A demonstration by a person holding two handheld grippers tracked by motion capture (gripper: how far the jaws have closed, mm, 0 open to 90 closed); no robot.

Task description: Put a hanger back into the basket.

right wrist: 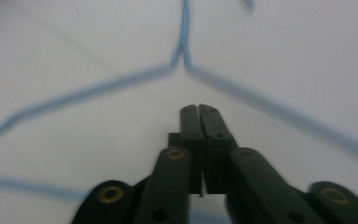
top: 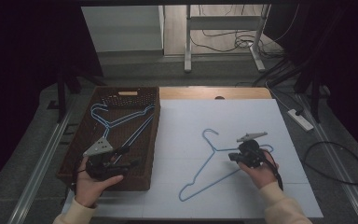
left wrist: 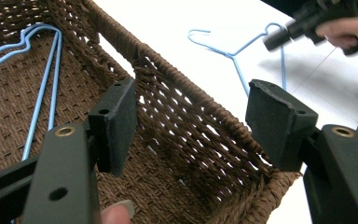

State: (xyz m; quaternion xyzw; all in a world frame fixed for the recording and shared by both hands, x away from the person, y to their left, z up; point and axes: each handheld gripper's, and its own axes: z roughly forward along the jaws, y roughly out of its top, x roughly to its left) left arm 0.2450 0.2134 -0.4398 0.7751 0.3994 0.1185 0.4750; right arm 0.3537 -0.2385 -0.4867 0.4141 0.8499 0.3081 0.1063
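Since your hands enter at the near edge, the entries run from there outward.
Left gripper (top: 129, 157): you hold it at the near end of the woven basket (top: 152, 140); in the left gripper view its jaws stand wide apart, one either side of the basket's near right wall, pads (left wrist: 120, 122) touching nothing.
Right gripper (top: 231, 157): you hold it low over the white sheet (top: 251, 116), at the right shoulder of the loose blue hanger (top: 209, 161). In the right gripper view the jaws are all but closed, a hairline gap between them, no wire inside; they point at the hanger's neck, just short of it.
Loose blue hanger: flat on the sheet, right of the basket, hook toward the far side.
Second blue hanger (top: 121, 122): already lying in the basket, farther back.
Risk 1: thin wire flat on the sheet; closed tips will slide over it or push it away, so you need to open them before going down.
Risk 2: a pinch on one shoulder would let the hanger swing and catch the basket rim.
Risk 3: the hook may snag the second hanger's wire on the way in.
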